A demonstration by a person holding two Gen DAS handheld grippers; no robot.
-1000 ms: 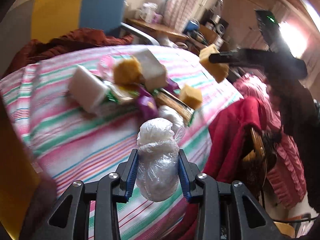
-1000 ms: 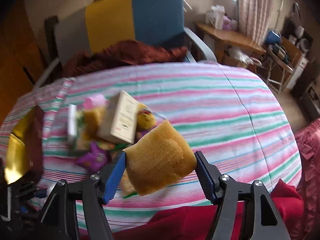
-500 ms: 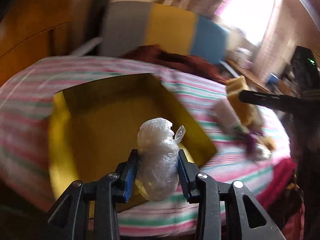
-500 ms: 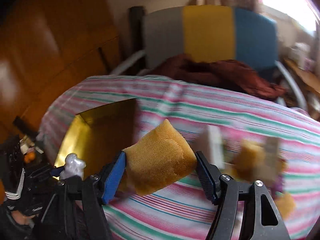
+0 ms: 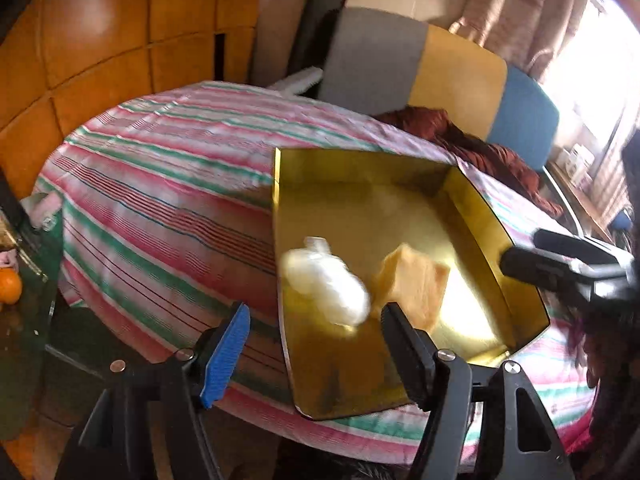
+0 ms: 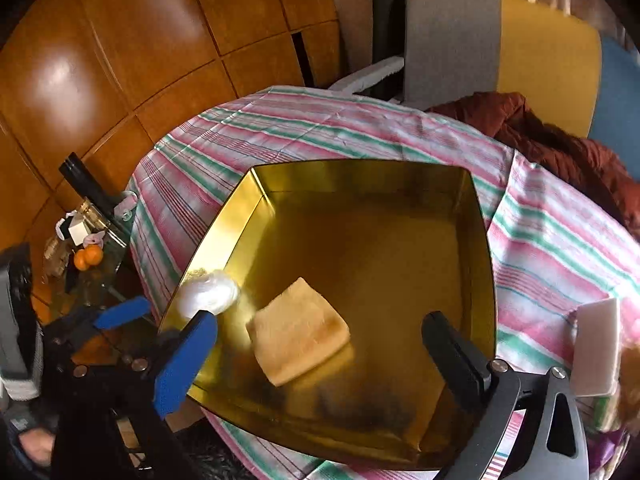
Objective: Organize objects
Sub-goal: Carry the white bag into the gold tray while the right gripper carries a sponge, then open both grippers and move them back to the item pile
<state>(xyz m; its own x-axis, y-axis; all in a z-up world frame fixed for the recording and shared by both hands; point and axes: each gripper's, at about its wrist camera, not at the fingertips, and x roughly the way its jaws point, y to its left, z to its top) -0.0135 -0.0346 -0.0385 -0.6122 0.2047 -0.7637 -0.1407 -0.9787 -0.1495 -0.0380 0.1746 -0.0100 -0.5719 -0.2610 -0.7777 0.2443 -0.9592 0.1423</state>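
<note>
The table, draped in a pink, green and white striped cloth, is carrying a shallow gold tray whose shiny walls are reflecting the window light. Inside the tray a tan sponge is lying, or just landing, near the middle of the floor, and a white plastic-wrapped bundle is blurring at the tray's left edge, apparently dropping in beside it. The sponge looks light, soft and springy, so it is likely giving under any squeeze; its broad flat faces are offering the best hold, taken across the narrower width. The bundle looks just as light, but its crinkled film is probably slick and loose, so gripping around its thick middle, not the twisted tail, seems safer. The right tool is hanging over the tray with its jaws opening wide and nothing between the pads. The left tool is likewise opening, its pads clear of the bundle. A white block is waiting on the cloth at the right.
</note>
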